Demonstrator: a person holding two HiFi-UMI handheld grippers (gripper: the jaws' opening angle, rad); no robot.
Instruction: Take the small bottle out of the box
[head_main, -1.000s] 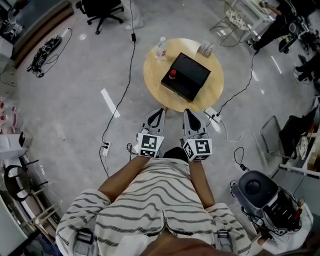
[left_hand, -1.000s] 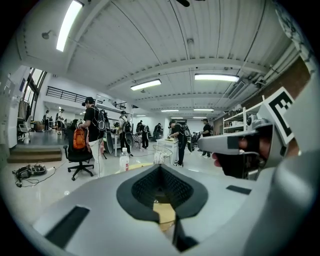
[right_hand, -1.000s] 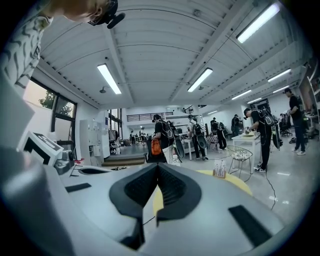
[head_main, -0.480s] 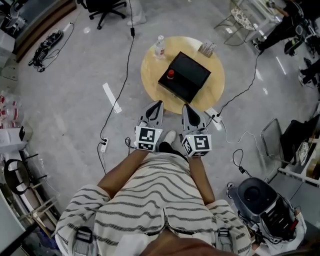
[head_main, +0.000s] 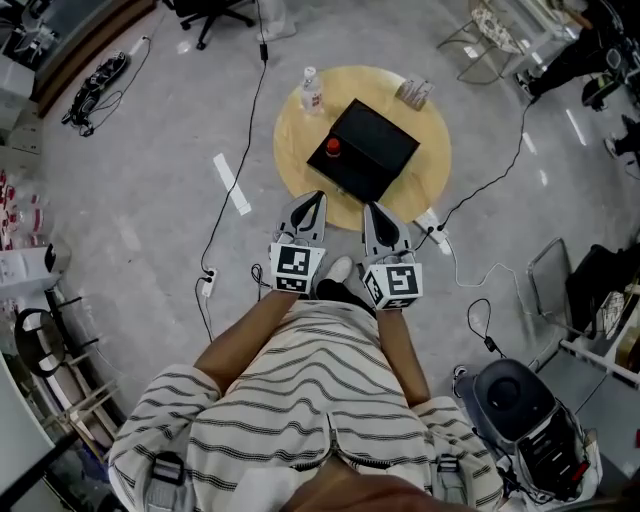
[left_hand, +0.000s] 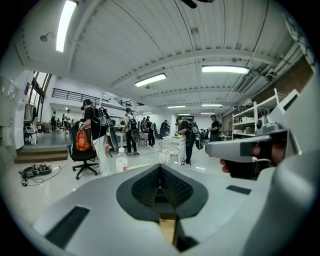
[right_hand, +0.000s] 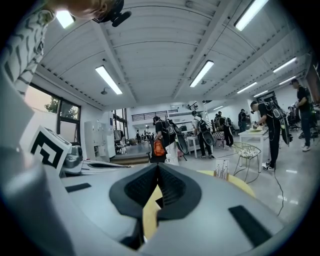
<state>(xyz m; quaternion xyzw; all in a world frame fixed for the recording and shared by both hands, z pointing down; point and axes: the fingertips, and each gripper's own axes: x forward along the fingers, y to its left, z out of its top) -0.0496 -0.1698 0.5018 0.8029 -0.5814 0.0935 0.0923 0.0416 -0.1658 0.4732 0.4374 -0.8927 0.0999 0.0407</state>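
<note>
A black open box (head_main: 365, 150) lies on a round wooden table (head_main: 432, 160), and a small red-capped bottle (head_main: 333, 148) stands in the box's near-left corner. My left gripper (head_main: 312, 203) and right gripper (head_main: 371, 213) are held side by side just short of the table's near edge. Each is shut with nothing between its jaws. The left gripper view has the closed jaws (left_hand: 160, 169) pointing level across the room; the box is hidden there. In the right gripper view the closed jaws (right_hand: 157, 170) cover most of the yellow table top (right_hand: 239, 183).
A clear water bottle (head_main: 311, 90) (left_hand: 121, 160) stands at the table's far left edge, and a small card stand (head_main: 413, 94) (right_hand: 221, 169) at the far right. Cables and a power strip (head_main: 432, 226) run over the floor beside the table. Several people stand in the background.
The person has stepped closer to the table. Both grippers have moved forward toward its near edge, still shut and empty.
</note>
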